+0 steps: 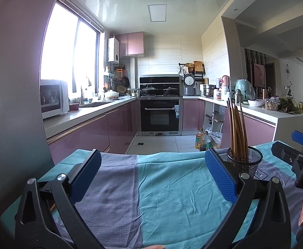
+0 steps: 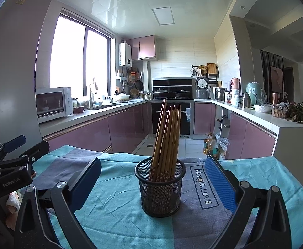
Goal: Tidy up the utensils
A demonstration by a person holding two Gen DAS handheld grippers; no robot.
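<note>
Both grippers, left [image 1: 151, 178] & right [image 2: 151, 183], jaws spread wide & empty; brown wooden chopsticks [image 2: 166, 134] stand bundled in black wire-mesh cup [image 2: 160, 188] on teal/grey cloth-covered counter [image 2: 114, 211], centred ahead of right jaws; approach slow, avoid tipping cup

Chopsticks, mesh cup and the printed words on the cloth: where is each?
Chopsticks [image 2: 167, 137]: right wrist view, on the middle of the bundle.
Mesh cup [image 2: 160, 195]: right wrist view, on its front wall.
Printed words [image 2: 202, 185]: right wrist view, mid-label on the cloth.
</note>
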